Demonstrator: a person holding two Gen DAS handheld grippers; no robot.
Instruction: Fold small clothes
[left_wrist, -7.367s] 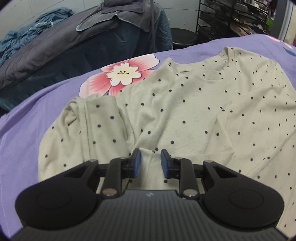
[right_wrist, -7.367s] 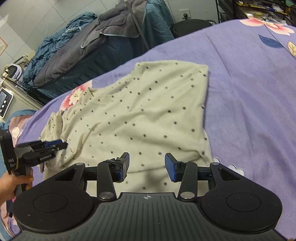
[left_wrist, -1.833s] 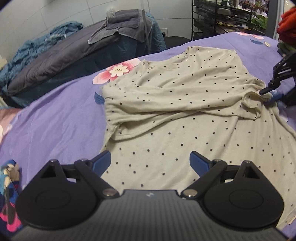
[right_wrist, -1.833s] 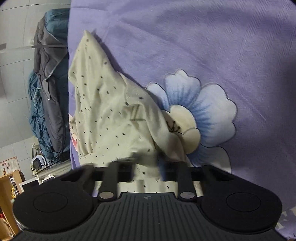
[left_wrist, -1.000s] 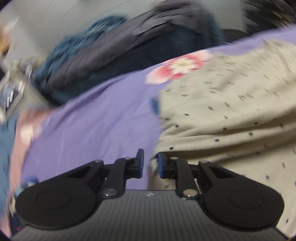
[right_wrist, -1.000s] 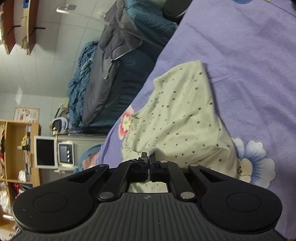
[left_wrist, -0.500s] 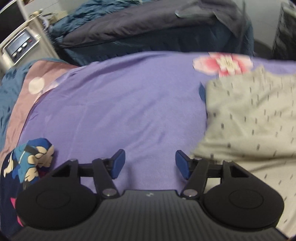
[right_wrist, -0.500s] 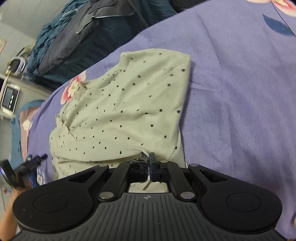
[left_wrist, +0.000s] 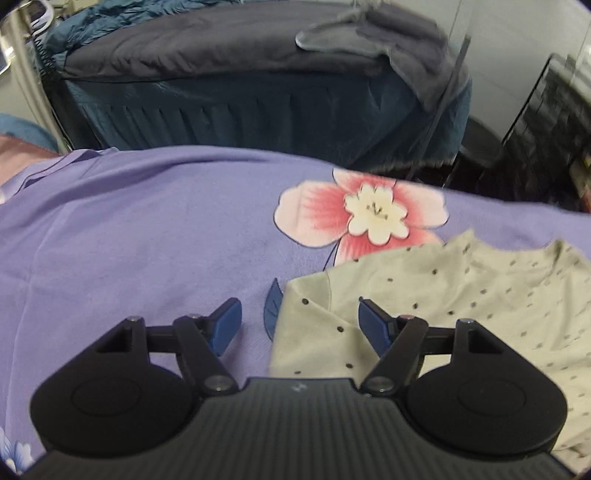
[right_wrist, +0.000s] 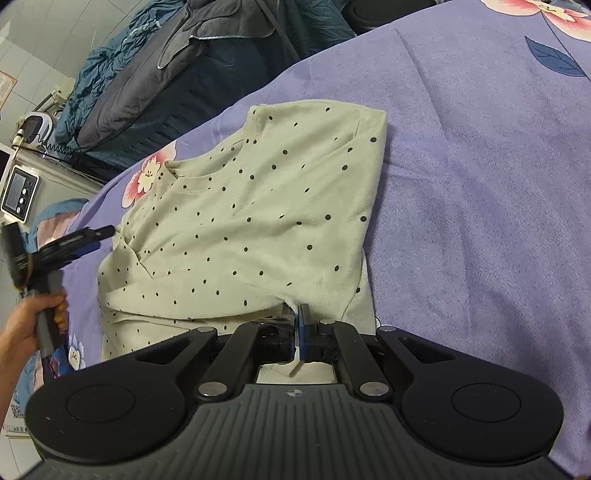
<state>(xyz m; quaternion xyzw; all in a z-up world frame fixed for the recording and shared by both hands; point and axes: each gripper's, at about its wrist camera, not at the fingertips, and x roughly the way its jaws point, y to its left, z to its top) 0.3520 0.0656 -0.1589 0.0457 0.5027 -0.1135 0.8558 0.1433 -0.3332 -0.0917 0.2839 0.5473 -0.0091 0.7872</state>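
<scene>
While the soft, dotted cream shirt (right_wrist: 251, 221) lies folded on the purple bedsheet (right_wrist: 480, 184) — neckline pointing away — the right tongs (right_wrist: 298, 325) pinch its hem and the left tongs (left_wrist: 300, 325) are opening, gripping nothing.

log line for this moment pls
left claw: opening, empty | right claw: shut on cream black-dotted cotton top | top: part-folded on purple bedsheet

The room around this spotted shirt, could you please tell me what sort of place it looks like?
Probably a bedroom or a lived-in room: a purple flowered sheet serves as the work surface, a heap of dark bedding lies behind, and the wall is tiled.
</scene>
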